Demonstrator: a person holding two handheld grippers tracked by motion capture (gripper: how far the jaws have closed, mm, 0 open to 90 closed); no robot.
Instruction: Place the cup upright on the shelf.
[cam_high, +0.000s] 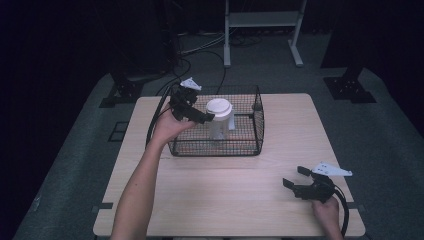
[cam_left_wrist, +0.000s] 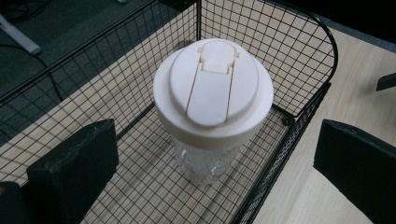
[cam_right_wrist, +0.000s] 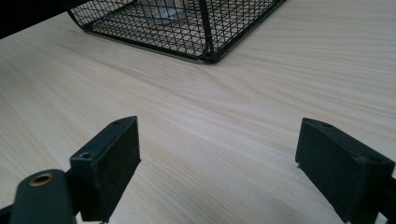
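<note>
A black wire basket (cam_high: 240, 135) stands on the far half of the light wooden counter (cam_high: 240, 200), slightly left of centre. Inside it a clear tumbler (cam_high: 219, 120) with a cream flip-top lid stands upright on the mesh floor, toward the basket's left side. In the left gripper view the tumbler (cam_left_wrist: 212, 100) is seen from above: the lid is closed, its hinged tab lies flat across the top, and the ribbed transparent body shows beneath the lid's rim.

The left gripper (cam_high: 202, 117) is held over the basket's left wall, angled down toward the tumbler, with the person's left hand (cam_high: 170, 127) beneath it at the basket's near-left corner. Its jaws stand wide apart. In its own view, one jaw appears over the mesh inside the basket to the left of the tumbler, the other over the basket's rim and the bare counter to the right. Neither jaw touches the tumbler; the lid lies between them and beyond their tips.

The right gripper (cam_high: 296, 181) is at the near right of the counter, well apart from the basket, held by the person's right hand (cam_high: 327, 207) at the counter's near edge. Its jaws are likewise spread apart with nothing between them. In the right gripper view they frame bare wood grain, with a corner of the basket (cam_right_wrist: 187, 23) farther off.
</note>
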